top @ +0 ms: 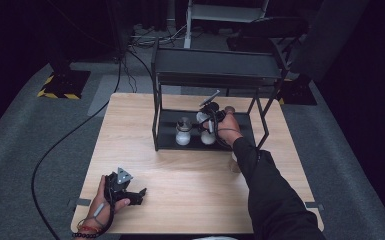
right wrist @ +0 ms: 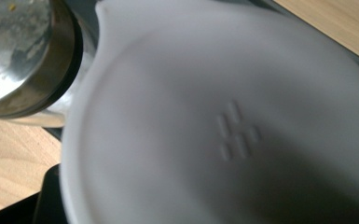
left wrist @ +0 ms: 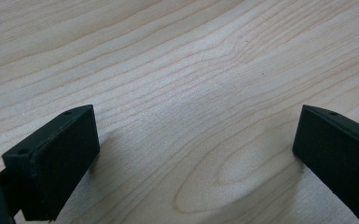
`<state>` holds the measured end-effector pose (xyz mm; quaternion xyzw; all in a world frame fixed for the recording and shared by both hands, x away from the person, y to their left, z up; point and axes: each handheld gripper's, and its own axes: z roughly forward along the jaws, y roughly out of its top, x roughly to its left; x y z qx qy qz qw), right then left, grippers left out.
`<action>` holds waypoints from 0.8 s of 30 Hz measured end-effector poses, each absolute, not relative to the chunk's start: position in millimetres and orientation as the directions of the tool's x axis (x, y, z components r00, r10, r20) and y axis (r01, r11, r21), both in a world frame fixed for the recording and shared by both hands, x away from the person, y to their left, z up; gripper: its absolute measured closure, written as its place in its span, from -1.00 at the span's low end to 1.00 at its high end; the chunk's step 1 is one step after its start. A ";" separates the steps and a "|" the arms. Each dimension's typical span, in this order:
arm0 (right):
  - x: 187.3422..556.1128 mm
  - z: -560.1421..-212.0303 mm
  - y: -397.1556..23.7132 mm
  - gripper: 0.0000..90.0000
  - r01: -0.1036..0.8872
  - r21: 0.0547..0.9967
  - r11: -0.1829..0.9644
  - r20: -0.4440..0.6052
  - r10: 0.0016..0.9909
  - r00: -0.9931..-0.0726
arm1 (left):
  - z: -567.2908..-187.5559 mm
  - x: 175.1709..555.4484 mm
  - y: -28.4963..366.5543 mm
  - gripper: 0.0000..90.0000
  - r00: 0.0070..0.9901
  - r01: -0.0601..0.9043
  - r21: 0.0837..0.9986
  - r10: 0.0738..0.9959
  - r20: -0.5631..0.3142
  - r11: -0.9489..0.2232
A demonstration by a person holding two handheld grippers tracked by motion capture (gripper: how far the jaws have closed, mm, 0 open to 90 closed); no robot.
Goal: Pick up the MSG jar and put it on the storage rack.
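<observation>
On the lower shelf of the black rack (top: 161, 100), near its front edge, a smooth white jar (right wrist: 224, 130) sits gripped in the right tongs (top: 211, 120), just beside a steel-lidded jar (top: 183, 131). Well apart, the left tongs (top: 139, 194) gape over bare table (left wrist: 177, 70).

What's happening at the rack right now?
The right gripper is inside the black rack's lower shelf, shut on a white container that sits beside a metal-capped shaker. The left gripper rests open on the wooden table near the front edge, holding nothing.
</observation>
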<state>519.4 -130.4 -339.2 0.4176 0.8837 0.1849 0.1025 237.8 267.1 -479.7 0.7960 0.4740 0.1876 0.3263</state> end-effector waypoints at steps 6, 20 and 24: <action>520.9 -336.2 -127.4 -0.33 0.702 0.385 0.599 -0.030 0.768 -0.639 | -479.7 237.8 267.1 -0.99 0.480 0.632 0.697 0.877 -0.011 -0.338; 514.4 -339.7 -137.1 -0.33 0.693 0.465 0.551 -0.037 0.794 -0.607 | -479.8 237.9 267.3 -0.99 0.482 0.632 0.698 0.876 -0.012 -0.338; 519.6 -341.8 -134.8 -0.33 0.697 0.435 0.571 -0.036 0.784 -0.620 | -479.9 237.8 267.2 -0.99 0.481 0.632 0.698 0.877 -0.012 -0.337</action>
